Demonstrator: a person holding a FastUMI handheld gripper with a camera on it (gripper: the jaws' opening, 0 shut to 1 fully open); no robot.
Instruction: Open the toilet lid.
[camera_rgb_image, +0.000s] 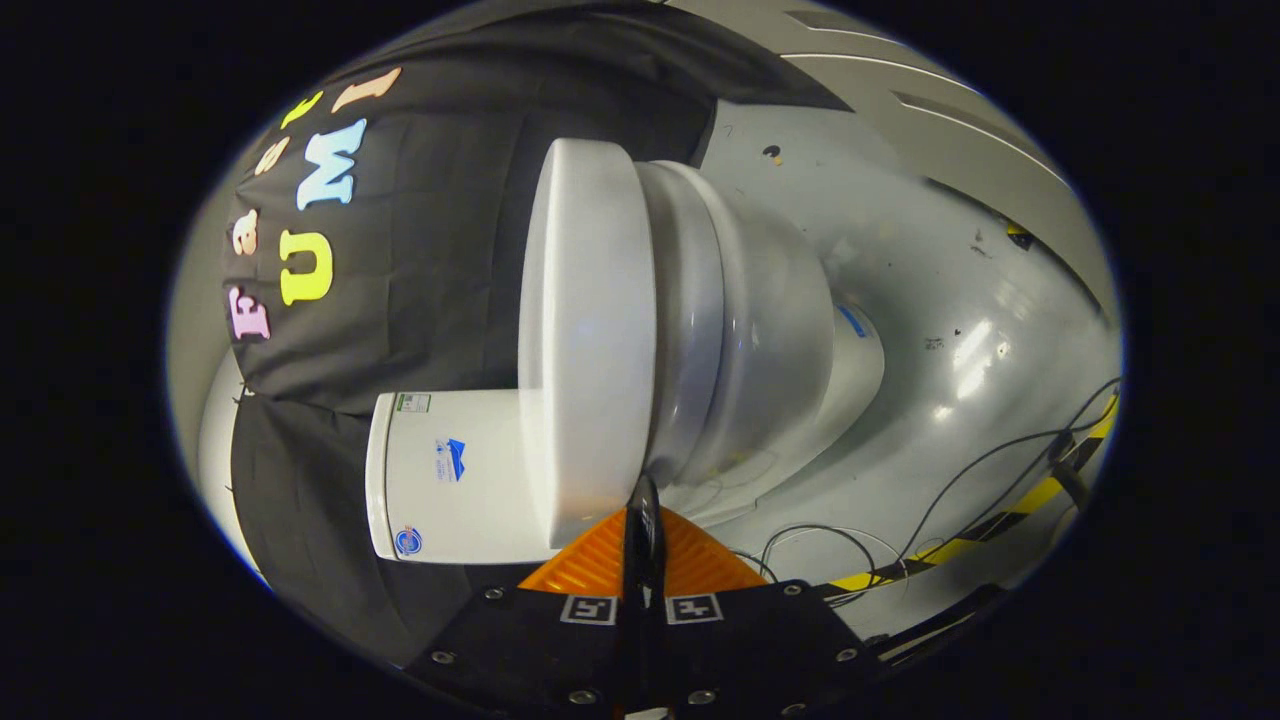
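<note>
A white toilet appears turned on its side because the gripper is rolled. Its thick white lid (585, 330) lies flat against the bowl (760, 330), closed. The tank (450, 480) stands behind the lid, against the black cloth wall. My gripper (643, 495) is shut, its orange fingers (590, 565) pressed together with nothing between them. The tips sit right at the lid's rim, by the seam where lid meets bowl, on the side nearest me. Whether they touch the rim I cannot tell.
The toilet's pedestal (850, 370) stands on a glossy grey floor (960, 300). Thin black cables (900, 530) trail over the floor beside the fingers. A yellow-and-black tape strip (1010, 512) runs beyond the cables.
</note>
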